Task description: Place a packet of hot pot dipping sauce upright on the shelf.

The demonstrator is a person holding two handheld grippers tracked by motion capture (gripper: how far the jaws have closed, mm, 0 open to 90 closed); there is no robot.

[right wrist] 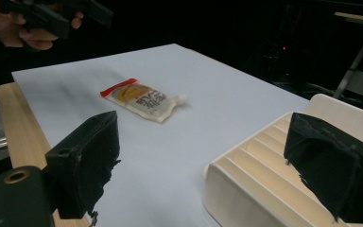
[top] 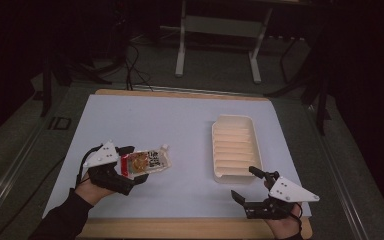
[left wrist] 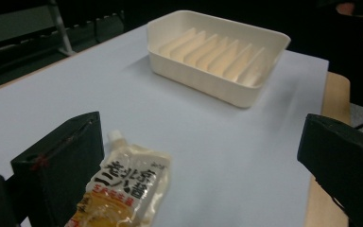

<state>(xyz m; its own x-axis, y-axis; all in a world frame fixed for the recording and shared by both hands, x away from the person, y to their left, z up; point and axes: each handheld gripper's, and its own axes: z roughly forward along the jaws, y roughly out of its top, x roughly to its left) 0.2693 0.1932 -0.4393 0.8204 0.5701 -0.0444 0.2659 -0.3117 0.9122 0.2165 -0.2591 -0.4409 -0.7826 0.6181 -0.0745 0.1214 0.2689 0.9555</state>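
With its 2 jaws spread wide, the left gripper [top: 130, 167] should straddle the sauce pouch [top: 147, 161] squarely — then pinch mid-body, not the spout.

We hold our left gripper [top: 130, 165] over the left half of the table, jaws spread wide and aimed to the right, the grey plate on top, our left hand [top: 92, 187] behind it in a dark sleeve. Our right gripper [top: 245, 184] sits low near the front right edge, jaws wide apart, aimed up-left, right hand [top: 282, 225] gripping from behind.
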